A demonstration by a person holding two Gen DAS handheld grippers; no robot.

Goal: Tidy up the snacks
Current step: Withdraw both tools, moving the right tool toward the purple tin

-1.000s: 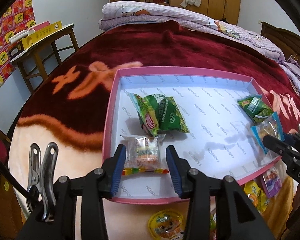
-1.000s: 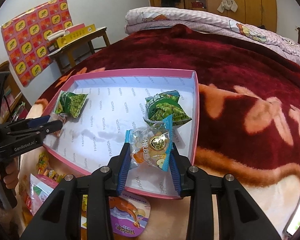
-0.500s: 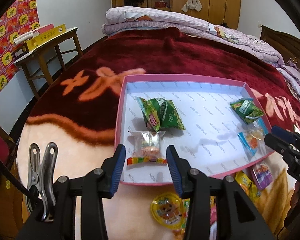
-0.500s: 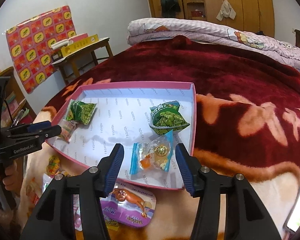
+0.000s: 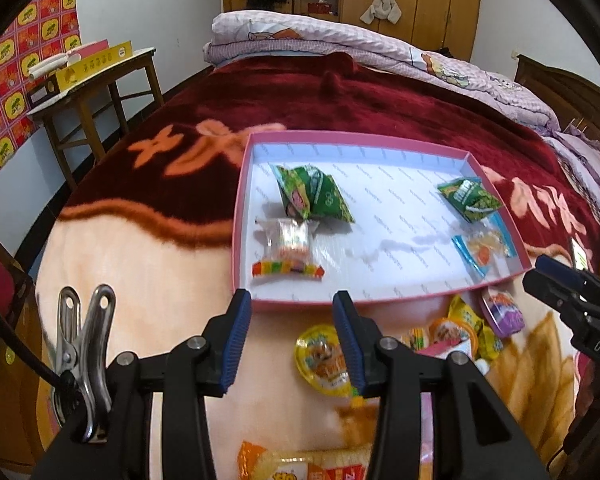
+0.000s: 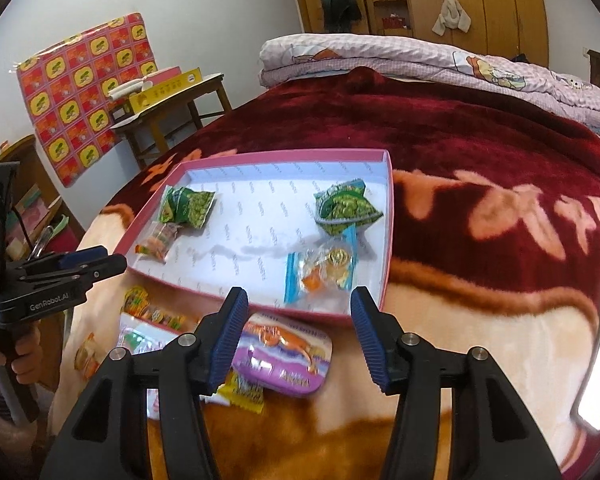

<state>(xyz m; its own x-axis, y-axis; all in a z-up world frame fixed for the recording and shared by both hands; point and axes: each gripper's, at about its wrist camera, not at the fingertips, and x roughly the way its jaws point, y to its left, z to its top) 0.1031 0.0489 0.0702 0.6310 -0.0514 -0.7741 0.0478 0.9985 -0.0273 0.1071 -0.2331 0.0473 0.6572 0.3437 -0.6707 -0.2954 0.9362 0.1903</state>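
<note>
Right tongs (image 6: 300, 332) spread, empty; left tongs (image 5: 294, 336) spread, empty. Clear blue-edged snack packet (image 6: 322, 274) lies flat in pink tray (image 6: 388, 240).

Bare middle of pink tray (image 5: 256, 152) between packets, loose snacks (image 5: 452, 330) crowding its near rim

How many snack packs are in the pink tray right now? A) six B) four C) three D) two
B: the pink tray holds four: a green pea bag and a clear candy pack at one end, another green pea bag and a blue-edged pack at the other.
</note>
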